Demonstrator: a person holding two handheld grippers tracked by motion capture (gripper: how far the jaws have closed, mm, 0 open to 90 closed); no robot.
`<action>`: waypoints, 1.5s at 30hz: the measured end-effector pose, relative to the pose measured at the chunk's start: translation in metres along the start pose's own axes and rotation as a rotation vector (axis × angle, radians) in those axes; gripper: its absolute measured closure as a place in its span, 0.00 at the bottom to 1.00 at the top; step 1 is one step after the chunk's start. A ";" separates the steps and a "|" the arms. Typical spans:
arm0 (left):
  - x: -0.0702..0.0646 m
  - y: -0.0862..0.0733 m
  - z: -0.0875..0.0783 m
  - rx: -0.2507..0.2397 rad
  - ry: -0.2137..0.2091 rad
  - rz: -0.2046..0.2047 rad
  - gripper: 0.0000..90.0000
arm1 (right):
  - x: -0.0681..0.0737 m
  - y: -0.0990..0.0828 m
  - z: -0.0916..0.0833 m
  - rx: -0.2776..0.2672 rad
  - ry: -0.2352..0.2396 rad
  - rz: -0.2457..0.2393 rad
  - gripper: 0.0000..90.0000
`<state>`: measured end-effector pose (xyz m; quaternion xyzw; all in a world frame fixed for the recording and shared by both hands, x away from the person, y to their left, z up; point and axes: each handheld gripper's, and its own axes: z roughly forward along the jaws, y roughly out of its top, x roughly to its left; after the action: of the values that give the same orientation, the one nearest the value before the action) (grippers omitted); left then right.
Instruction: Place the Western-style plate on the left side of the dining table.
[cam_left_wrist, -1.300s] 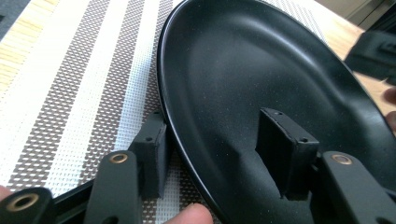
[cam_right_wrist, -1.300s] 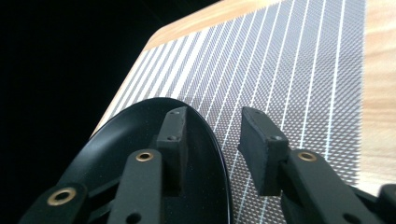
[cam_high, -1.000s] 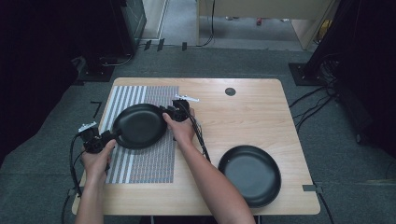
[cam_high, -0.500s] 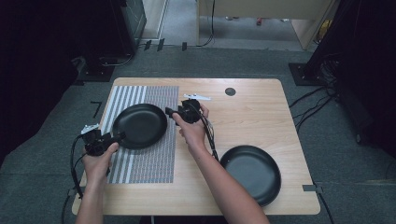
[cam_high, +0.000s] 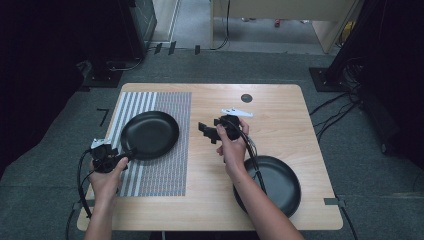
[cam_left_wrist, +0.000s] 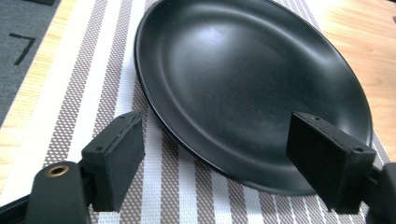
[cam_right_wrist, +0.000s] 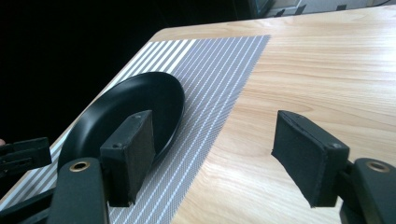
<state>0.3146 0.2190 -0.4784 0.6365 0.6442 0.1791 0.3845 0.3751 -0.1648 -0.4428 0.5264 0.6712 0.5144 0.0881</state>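
A black plate (cam_high: 150, 134) lies on the striped placemat (cam_high: 165, 170) on the table's left half. My left gripper (cam_high: 129, 152) sits at the plate's near-left rim. In the left gripper view its jaws have just been opening and stand open (cam_left_wrist: 224, 161) either side of the plate's (cam_left_wrist: 243, 84) near rim, the pads (cam_left_wrist: 116, 158) off it. My right gripper (cam_high: 206, 132) hovers over bare wood to the right of the mat. Its jaws have also just been opening and stand open (cam_right_wrist: 215, 158) with nothing between them, pointing toward the plate (cam_right_wrist: 140, 107). A second black plate (cam_high: 280, 187) lies front right, partly under the right forearm.
The wooden table (cam_high: 280, 125) has a small dark round grommet (cam_high: 246, 98) near its far edge. Cables trail from both grippers toward the front. Dark floor and black equipment surround the table, and its left edge runs close beside the placemat (cam_right_wrist: 219, 74).
Both grippers let go of the plate on the mat. The right one drew away to the right and rose over bare wood. The left one backed off slightly. Both sets of jaws opened.
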 end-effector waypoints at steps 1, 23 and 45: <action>0.000 -0.001 -0.005 -0.006 -0.001 0.006 0.20 | -0.003 -0.002 -0.010 -0.008 -0.001 -0.006 0.31; -0.006 -0.037 -0.036 -0.063 0.027 0.079 0.16 | -0.040 -0.031 -0.104 -0.054 -0.068 -0.038 0.26; 0.006 -0.063 -0.045 -0.033 0.098 0.120 0.15 | -0.100 -0.070 -0.174 -0.077 -0.213 0.022 0.25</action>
<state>0.2399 0.2289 -0.4970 0.6580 0.6199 0.2432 0.3517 0.2600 -0.3424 -0.4607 0.5815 0.6320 0.4820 0.1735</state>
